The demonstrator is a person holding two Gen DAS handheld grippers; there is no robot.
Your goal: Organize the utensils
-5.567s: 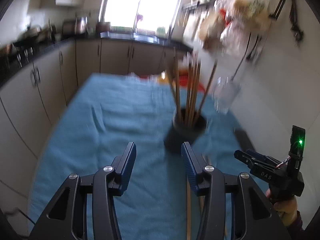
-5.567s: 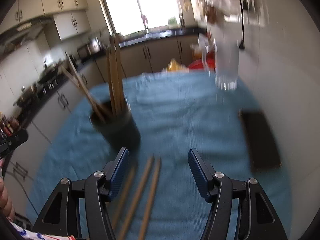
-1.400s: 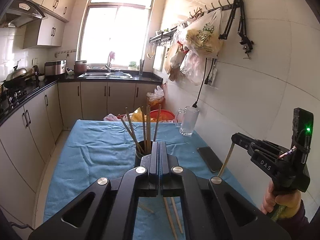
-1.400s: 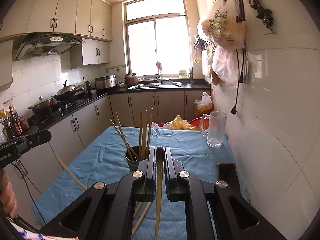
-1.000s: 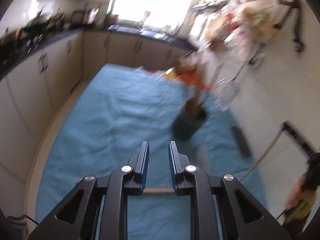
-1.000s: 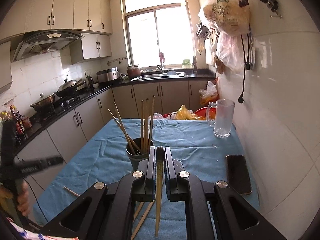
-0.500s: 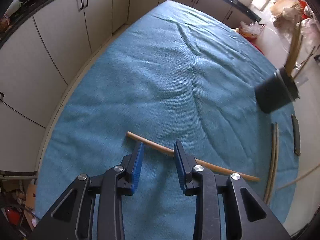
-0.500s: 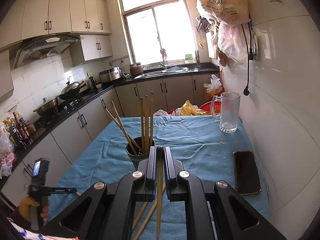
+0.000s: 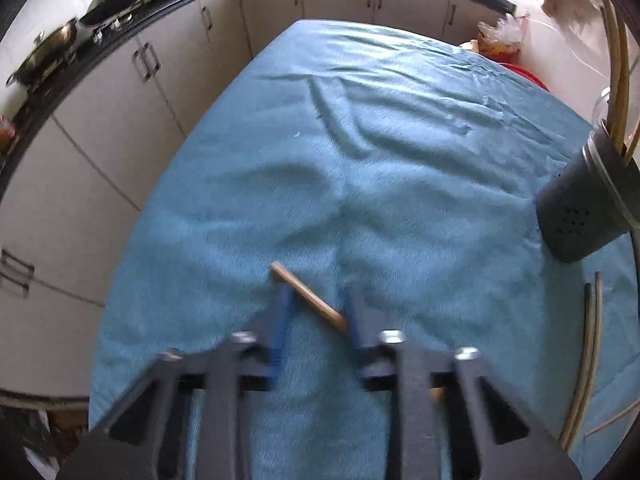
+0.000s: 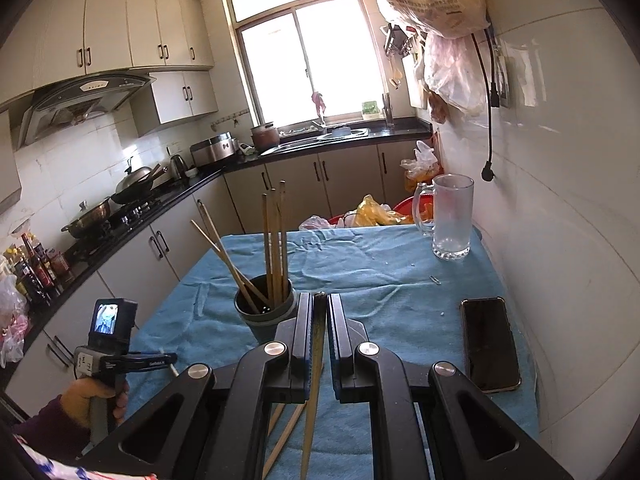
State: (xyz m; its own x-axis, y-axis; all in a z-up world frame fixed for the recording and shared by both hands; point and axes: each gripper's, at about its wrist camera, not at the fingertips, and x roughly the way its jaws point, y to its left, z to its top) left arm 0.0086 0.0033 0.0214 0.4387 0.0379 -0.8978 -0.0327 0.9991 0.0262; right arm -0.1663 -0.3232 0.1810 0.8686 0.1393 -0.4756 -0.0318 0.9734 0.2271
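Observation:
On the blue cloth (image 9: 360, 160) lies a wooden chopstick (image 9: 298, 286), slanting across the gap of my left gripper (image 9: 318, 296). That gripper points steeply down and its jaws are closing, with the pads still apart from the stick. My right gripper (image 10: 319, 300) is shut on another chopstick (image 10: 314, 380), held lengthwise between its pads. Just beyond it stands the dark grey holder (image 10: 266, 312) with several chopsticks upright in it. The holder (image 9: 580, 220) sits at the right edge of the left wrist view. More loose chopsticks (image 9: 588, 360) lie on the cloth near it.
A glass mug (image 10: 452, 220) stands at the table's far right and a black phone (image 10: 488, 344) lies by the tiled wall. Cabinets (image 9: 120, 100) run along the table's left edge. A red basin and plastic bags (image 10: 372, 212) sit beyond the far edge.
My left gripper has dropped toward the cloth and tipped further down, and its jaws have narrowed around the lying chopstick. My right gripper, still shut on its chopstick, has drifted slightly forward.

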